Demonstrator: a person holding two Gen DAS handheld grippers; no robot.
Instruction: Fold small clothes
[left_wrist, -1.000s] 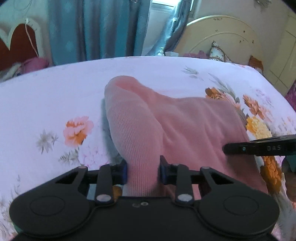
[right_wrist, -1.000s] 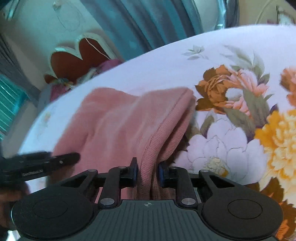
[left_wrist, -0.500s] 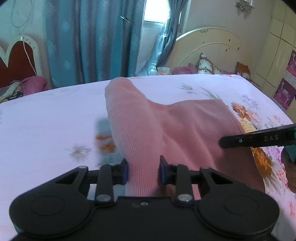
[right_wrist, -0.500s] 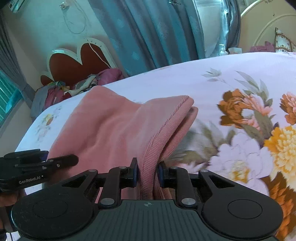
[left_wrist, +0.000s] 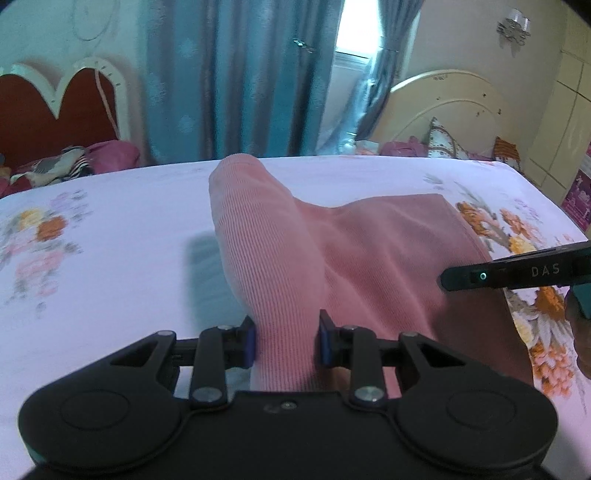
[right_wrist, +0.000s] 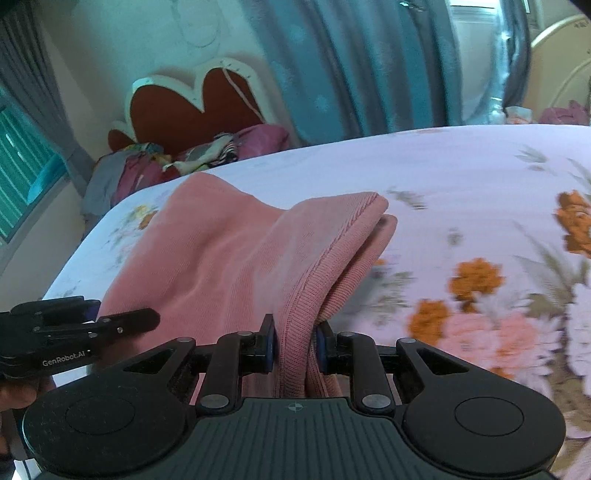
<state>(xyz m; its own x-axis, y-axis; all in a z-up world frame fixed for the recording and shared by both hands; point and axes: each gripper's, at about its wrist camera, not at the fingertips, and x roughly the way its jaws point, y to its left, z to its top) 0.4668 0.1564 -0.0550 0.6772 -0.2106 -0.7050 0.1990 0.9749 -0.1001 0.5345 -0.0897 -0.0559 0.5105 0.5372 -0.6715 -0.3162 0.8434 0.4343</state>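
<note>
1. Left gripper (left_wrist: 284, 341): clamped on a ribbed fold of the pink garment (left_wrist: 388, 258).
2. Right gripper (right_wrist: 293, 347): clamped on its hem at 6 o'clock.
3. Since a second ago, both raised the garment's near edge off the bed (left_wrist: 110, 229); fold-over toward 12 o'clock likely follows.

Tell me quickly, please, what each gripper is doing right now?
Left gripper: shut on a bunched fold of the pink garment.
Right gripper: shut on the pink garment's ribbed edge.
</note>
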